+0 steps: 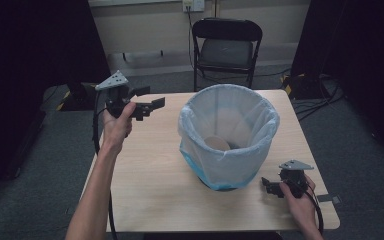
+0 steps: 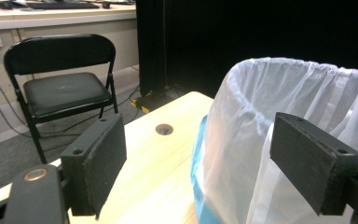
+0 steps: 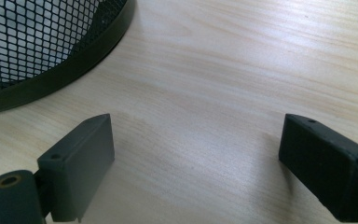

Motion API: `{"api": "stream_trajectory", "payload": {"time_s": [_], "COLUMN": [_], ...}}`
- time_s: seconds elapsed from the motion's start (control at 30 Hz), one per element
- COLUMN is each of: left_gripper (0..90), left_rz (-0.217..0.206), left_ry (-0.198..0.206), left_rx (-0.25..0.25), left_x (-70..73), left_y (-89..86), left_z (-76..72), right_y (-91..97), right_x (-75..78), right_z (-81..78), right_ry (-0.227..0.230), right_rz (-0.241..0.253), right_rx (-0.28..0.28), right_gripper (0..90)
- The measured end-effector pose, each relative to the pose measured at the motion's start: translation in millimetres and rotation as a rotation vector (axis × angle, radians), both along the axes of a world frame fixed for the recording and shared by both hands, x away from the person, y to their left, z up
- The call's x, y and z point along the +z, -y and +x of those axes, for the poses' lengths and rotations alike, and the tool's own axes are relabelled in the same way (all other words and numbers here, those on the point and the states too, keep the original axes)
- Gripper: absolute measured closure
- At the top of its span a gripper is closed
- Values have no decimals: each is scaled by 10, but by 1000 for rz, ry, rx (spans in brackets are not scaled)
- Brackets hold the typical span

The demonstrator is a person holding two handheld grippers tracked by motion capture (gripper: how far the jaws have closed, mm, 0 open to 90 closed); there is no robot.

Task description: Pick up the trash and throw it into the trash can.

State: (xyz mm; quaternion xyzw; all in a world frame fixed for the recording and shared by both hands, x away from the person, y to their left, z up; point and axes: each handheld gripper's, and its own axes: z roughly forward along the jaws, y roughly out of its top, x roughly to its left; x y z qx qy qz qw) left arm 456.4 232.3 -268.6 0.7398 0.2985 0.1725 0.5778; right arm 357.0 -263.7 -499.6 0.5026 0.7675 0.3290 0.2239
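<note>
Both my arms are bare, no sleeves. My left gripper, over on the far-left side of the lined bin, is all black with a grey three-cornered plate on top and a black cable trailing off it. My right gripper, just near-right of the bin, looks the same. Up close the jaws are chunky black blocks with small screw holes, and there's a brass-coloured ring at the joint.

- No text, label, brand, number or sign is showing clearly enough to be read in any of the three views.
</note>
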Motion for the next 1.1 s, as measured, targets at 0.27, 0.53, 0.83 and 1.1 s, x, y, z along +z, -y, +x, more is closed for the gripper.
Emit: {"api": "stream_trajectory", "payload": {"time_s": [0.27, 0.53, 0.83, 1.1], "left_gripper": [192, 191, 166, 163], "left_rz": [46, 65, 79, 116], "left_ry": [4, -33, -78, -144], "left_rx": [38, 88, 109, 144], "left_x": [-104, -365, -671, -1067], "left_y": [-188, -387, -521, -593], "left_z": [-134, -356, -582, -797], "right_y": [0, 0, 0, 0], "right_x": [0, 0, 0, 0], "right_z": [0, 0, 0, 0], "right_ry": [0, -1, 0, 0], "right_rz": [0, 0, 0, 0], "right_rx": [0, 0, 0, 0], "right_gripper": [94, 94, 94, 94]}}
